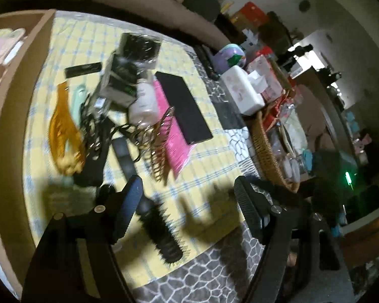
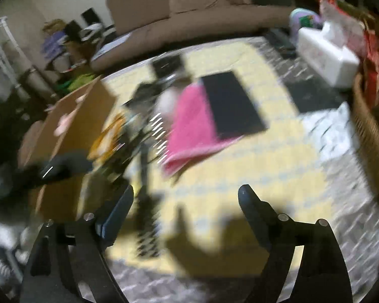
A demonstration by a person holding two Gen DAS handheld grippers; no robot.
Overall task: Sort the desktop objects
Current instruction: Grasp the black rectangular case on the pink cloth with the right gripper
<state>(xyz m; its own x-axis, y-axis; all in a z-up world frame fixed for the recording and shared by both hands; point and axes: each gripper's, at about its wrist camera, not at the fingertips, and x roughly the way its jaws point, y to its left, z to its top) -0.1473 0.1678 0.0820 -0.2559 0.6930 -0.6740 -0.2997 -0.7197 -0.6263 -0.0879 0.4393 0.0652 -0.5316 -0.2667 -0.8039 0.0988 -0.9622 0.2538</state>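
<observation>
Setting: living room, beige sofa (image 2: pixel 189 7) behind a low table under a yellow checked cloth (image 1: pixel 209 156); both views are motion-blurred.
Left gripper (image 1: pixel 187 199): jaws spread wide, nothing between the pads; it hangs over the cloth's near edge, angled down at the clutter.
Right gripper (image 2: pixel 187 209): jaws spread, empty, above bare cloth near the same edge.
Round black bristle hairbrush (image 1: pixel 161 229): lies on the cloth at the near edge, just beside the left gripper's left finger; judged the closest item to pick.
Cluttered pile: amber plastic comb (image 1: pixel 63 131), white plastic bottle (image 1: pixel 144 101), small clear-wrapped boxes (image 1: pixel 128 68) and tangled black cords, overlapping toward the cloth's left side.
Flat items: pink notebook (image 1: pixel 171 131) with a dark rectangular case (image 1: pixel 184 108) resting on it, mid-cloth.
Brown cardboard box (image 1: pixel 15 116): stands open at the table's left edge; pale soft items show inside, so it is probably the sorting bin.
Wicker basket (image 1: pixel 265 156): at the right edge, already full.
Status: most objects remain unsorted.
Caution: the cords may drag neighbouring items when lifted.
</observation>
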